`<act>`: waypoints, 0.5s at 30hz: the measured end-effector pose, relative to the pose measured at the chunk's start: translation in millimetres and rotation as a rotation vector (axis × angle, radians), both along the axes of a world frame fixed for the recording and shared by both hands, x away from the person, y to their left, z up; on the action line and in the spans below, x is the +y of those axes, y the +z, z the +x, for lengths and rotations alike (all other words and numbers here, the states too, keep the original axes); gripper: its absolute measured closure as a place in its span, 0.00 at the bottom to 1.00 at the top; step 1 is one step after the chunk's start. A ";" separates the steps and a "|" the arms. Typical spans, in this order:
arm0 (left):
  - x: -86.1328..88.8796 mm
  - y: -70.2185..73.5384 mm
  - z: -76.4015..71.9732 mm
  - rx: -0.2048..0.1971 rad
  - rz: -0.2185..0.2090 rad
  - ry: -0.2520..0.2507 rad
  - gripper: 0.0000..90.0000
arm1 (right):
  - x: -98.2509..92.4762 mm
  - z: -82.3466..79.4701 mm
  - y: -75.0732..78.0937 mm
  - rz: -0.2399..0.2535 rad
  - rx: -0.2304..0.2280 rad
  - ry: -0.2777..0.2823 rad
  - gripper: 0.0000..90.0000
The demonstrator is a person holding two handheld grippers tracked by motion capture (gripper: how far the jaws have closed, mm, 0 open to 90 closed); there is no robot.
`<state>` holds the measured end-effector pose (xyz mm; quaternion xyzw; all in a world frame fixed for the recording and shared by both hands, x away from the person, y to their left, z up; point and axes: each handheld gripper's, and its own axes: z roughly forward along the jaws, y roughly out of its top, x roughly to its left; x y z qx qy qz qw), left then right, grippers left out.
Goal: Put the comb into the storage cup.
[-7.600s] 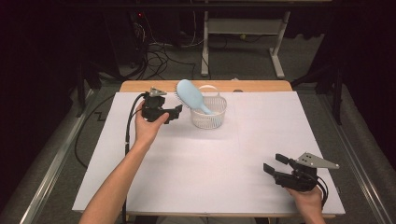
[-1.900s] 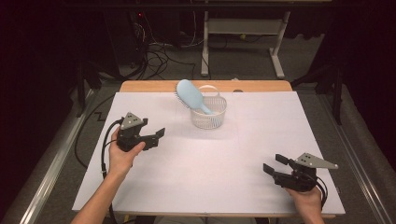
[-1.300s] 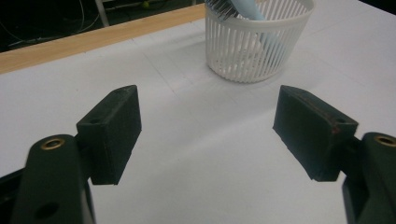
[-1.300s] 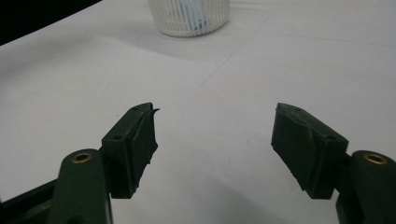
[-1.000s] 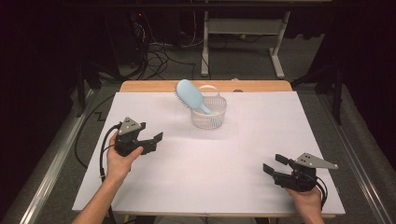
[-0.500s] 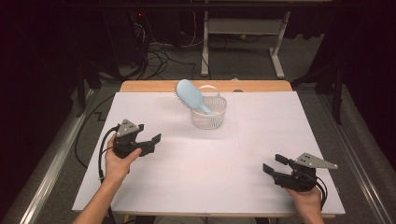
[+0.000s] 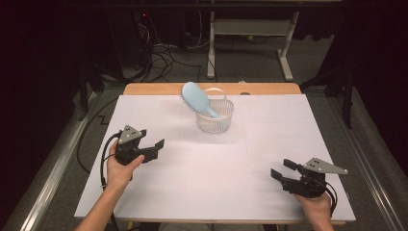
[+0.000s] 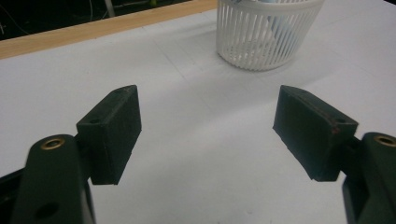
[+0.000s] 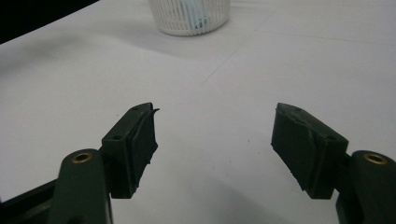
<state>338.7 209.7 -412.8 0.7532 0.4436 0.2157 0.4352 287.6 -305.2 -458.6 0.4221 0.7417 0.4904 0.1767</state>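
At the table's far edge, white basket [image 7: 215, 118] holds blue hairbrush [image 7: 196, 97], handle down. Left gripper [image 7: 155, 148] and right gripper [image 7: 281, 169]: jaws apart, empty.

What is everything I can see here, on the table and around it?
hairbrush: one, light blue, handle down in the basket, head leaning out over its rim to the left
basket: one, white slatted plastic, far middle of the table
table cover: one, white, spread over the table
table: one, wooden, its far edge bare beyond the cover
metal frame: one, grey, on the floor behind the table
cables: several, dark, on the floor behind the table
left gripper: one, black, jaws open, nothing between them, near left of the table
right gripper: one, black, jaws open, nothing between them, near right
hands: two, each holding a gripper, from the near edge
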 end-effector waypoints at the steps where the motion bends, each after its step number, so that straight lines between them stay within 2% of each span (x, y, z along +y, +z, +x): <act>1: 0.5 -0.1 -0.3 0.001 0.002 0.000 0.27 | 0.0 -0.1 0.0 0.000 0.000 0.000 0.35; 4: 2.1 -1.1 -1.4 -0.005 -0.010 0.002 0.27 | 0.0 -0.1 0.0 0.000 0.000 0.000 0.35; 15: 6.3 -5.8 -5.9 -0.010 -0.006 0.013 0.27 | 0.4 0.0 -0.1 -0.001 0.001 0.000 0.35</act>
